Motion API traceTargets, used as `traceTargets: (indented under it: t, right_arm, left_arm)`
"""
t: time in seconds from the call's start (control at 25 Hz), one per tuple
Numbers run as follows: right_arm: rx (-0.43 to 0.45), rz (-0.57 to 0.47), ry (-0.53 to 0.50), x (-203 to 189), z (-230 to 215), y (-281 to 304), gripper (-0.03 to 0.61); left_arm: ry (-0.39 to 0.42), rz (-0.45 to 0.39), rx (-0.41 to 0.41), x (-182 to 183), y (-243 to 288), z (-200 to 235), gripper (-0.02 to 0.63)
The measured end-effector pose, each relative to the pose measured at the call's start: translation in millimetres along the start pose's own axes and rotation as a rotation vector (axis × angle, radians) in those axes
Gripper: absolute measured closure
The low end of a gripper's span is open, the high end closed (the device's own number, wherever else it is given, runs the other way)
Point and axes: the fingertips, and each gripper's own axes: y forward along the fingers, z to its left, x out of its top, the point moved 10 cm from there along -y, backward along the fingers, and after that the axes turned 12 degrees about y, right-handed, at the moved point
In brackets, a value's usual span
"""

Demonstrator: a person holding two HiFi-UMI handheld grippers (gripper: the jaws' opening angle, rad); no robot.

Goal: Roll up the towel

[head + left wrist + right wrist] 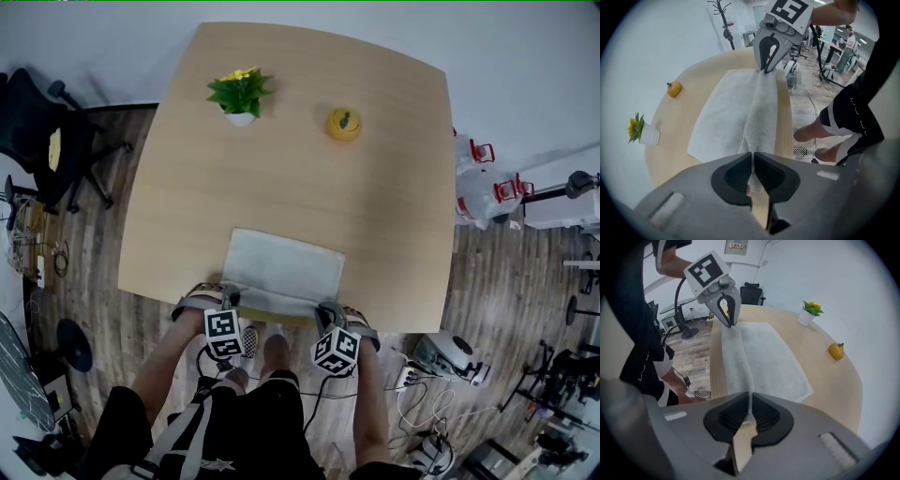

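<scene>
**At the table's near edge, both grippers pinch the towel's raised hem**

Along the near edge of the table (300, 178) lies the white towel (286, 267), spread flat over most of its area, with its far side square to the tabletop. Its near hem is gathered up into a soft ridge that runs from one gripper to the other.

The left gripper (752, 157) has its jaws closed on the left end of that ridge, with the cloth squeezed between the dark pads. The right gripper (750, 398) is clamped the same way on the right end. Both point steeply down at the table edge, each just beside a near corner of the towel.

Well beyond the towel, towards the far side of the light wooden tabletop, stand a small potted plant (241, 94) with yellow flowers and, apart from it to the right, a yellow fruit (343, 124). A black office chair (42, 131) sits on the wooden floor (94, 281) to the left of the table
</scene>
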Motion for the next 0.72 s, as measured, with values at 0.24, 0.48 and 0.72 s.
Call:
traceTargets:
  t: [0.24, 0.48, 0.72]
  right_arm:
    - [-0.003, -0.001, 0.003, -1, 0, 0, 0.549]
    - [-0.039, -0.015, 0.02, -1, -2, -2, 0.511]
    - [-0.073, -0.038, 0.033, -1, -4, -15, 0.434]
  left_arm:
    - [0.001, -0.009, -0.001, 0, 1, 0, 0.581]
    - [-0.034, -0.028, 0.014, -2, -2, 3, 0.574]
    - [-0.061, -0.041, 0.048, -7, -16, 4, 0.529]
